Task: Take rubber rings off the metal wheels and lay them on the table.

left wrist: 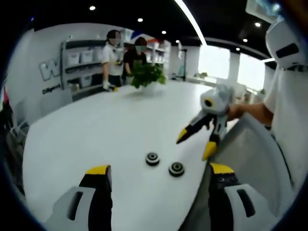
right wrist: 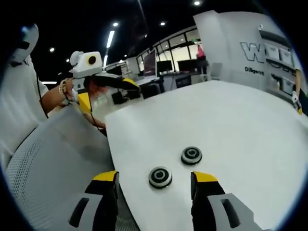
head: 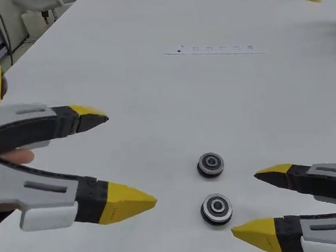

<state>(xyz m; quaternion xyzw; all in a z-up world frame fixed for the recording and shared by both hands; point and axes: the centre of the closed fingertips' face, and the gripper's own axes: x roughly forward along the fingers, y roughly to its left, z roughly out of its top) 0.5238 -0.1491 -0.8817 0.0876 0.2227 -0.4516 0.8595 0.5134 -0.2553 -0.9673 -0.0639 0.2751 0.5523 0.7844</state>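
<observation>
White tabletop (head: 158, 91) underneath. Left claw (head: 130, 161) spread wide, empty; right claw (head: 244, 202) spread too, empty. Between them, closer to the right claw's tips: far wheel (head: 210, 164) and near wheel (head: 216, 209), lying flat, slightly apart, rubber rings (head: 215, 221) on.

Table (head: 160, 74): holds both wheels, near the edge on your side.
Far wheel (head: 210, 164): flat on the table, just behind the near wheel (head: 216, 209); the two sit close but apart.
Your left gripper (head: 127, 160): left of the wheels, above the table, well apart from them.
Your right gripper (head: 244, 201): just right of the wheels, its lower tip beside the near wheel, not touching.
Both wheels: between your two grippers.
Printed strip (head: 215, 49): on the table, well behind the wheels.
Plant (left wrist: 147, 77): at the table's far end in the left gripper view, with shelves (left wrist: 79, 62) to its left.
</observation>
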